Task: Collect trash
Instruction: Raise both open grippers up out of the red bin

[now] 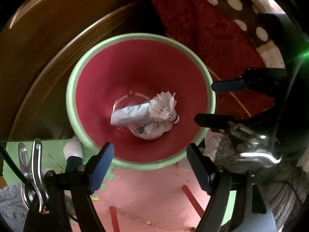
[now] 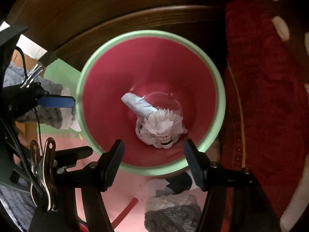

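Hovering over the red bin (image 1: 139, 61), both tools, left (image 1: 150, 166) and right (image 2: 152, 160), hang apart and empty; shuttlecock (image 1: 164, 110) and wrapper (image 1: 129, 116) lie inside.

Both wrist cameras look steeply down, close above a bin (image 1: 73, 89), along their own open fingers. The left view sits at the bin's near rim, with the right gripper (image 1: 204, 102) entering from the right. The right view sees the left gripper (image 2: 74, 123) at its left edge. They share the bin (image 2: 220, 96) and its inside.
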Tool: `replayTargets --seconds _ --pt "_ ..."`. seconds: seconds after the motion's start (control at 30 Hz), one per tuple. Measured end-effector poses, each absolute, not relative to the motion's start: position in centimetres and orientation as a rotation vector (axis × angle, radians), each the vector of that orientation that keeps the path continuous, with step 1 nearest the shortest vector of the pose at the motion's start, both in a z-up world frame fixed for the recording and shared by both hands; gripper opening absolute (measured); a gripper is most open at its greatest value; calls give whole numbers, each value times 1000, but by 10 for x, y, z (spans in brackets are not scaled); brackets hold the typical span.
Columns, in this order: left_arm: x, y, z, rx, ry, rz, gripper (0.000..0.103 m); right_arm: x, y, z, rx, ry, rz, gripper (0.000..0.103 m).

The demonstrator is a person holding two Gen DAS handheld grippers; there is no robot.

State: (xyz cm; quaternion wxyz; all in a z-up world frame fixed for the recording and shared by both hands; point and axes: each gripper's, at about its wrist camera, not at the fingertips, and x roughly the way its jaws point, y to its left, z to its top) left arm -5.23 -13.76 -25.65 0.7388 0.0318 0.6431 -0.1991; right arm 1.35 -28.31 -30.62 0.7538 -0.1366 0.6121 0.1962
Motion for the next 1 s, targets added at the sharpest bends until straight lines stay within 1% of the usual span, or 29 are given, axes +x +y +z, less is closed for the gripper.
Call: replayTargets --seconds 0.37,0.7,1.0 --pt "-50 -140 -235 103 1330 -445 81 7 -288 -280 -248 1282 465 65" --pt "-53 -147 -211 141 1233 -445 80 10 -298 -263 -160 1281 473 65" --pt "-56 -145 -198 106 1175 -458 80 10 -299 -257 -180 1256 450 65"
